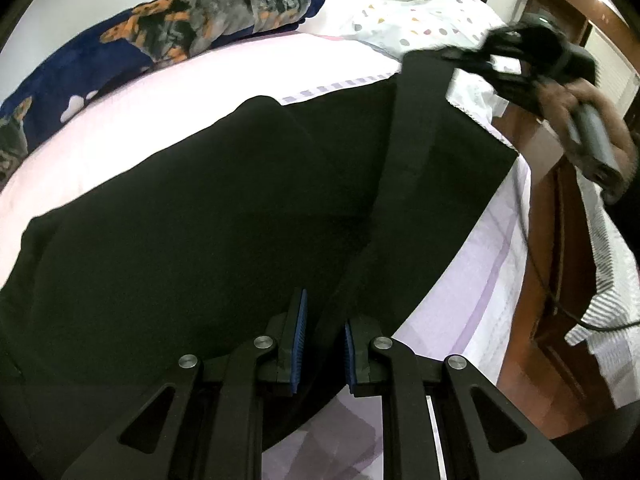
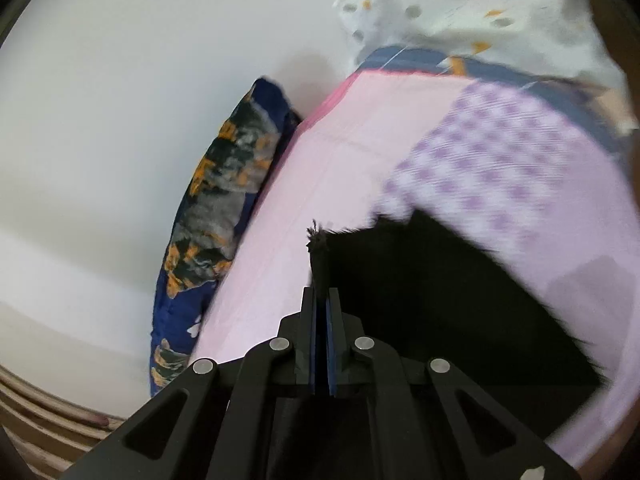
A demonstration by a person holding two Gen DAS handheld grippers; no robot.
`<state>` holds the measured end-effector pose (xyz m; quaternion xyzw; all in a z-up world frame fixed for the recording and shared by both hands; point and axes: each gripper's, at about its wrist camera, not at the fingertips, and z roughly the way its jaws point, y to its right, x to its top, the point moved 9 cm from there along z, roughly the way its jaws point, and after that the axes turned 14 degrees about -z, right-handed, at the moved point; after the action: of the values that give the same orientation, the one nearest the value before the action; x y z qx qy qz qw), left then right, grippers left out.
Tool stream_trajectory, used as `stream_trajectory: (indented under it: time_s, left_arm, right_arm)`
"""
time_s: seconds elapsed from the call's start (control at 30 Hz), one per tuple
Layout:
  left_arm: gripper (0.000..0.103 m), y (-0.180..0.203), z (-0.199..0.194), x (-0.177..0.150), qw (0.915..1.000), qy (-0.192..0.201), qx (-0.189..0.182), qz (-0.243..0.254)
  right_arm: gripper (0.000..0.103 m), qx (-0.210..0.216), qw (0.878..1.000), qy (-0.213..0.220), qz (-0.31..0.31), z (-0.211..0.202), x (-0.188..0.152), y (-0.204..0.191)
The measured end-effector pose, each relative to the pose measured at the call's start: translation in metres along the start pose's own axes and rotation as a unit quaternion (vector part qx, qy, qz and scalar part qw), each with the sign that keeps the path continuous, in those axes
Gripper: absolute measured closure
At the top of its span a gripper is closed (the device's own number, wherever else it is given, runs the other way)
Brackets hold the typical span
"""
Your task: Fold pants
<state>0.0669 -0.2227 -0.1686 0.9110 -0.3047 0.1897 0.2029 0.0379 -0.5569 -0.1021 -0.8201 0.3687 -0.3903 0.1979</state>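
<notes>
Pink-sheeted bed (image 1: 160,112) against a white wall carries black fabric pants (image 1: 220,220), their folds lost in darkness. Left gripper (image 1: 325,344) fingers pinch a taut pant strip; right gripper (image 2: 321,320) fingers are clamped on its frayed hem, blurred.

No legible text, labels, brands, numbers or signs in either wrist view; checked bedding, pillows, dark garment, gripper bodies and wooden furniture; printed patterns only (dots, checks, floral), nothing readable
</notes>
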Motion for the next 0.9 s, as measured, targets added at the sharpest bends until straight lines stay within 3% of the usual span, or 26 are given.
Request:
stream_trajectory:
  time_s: [0.1, 0.3, 0.57, 0.9]
  left_arm:
    - [0.086, 0.002, 0.0, -0.001, 0.9999, 0.004, 0.007, 0.009]
    - [0.086, 0.008, 0.003, -0.003, 0.9982, 0.014, 0.033, 0.048]
    - [0.086, 0.011, 0.003, -0.004, 0.9957, 0.02, 0.049, 0.076]
    - [0.086, 0.021, 0.007, -0.004, 0.9943, 0.018, 0.043, 0.095]
  right_arm:
    - [0.098, -0.034, 0.999, 0.003, 0.015, -0.027, -0.026, 0.03]
    - [0.099, -0.06, 0.995, -0.015, 0.075, -0.041, -0.07, 0.083]
    - [0.1, -0.087, 0.995, 0.0, 0.049, -0.053, -0.077, 0.08]
    - [0.099, -0.096, 0.993, -0.001, 0.073, -0.05, -0.079, 0.097]
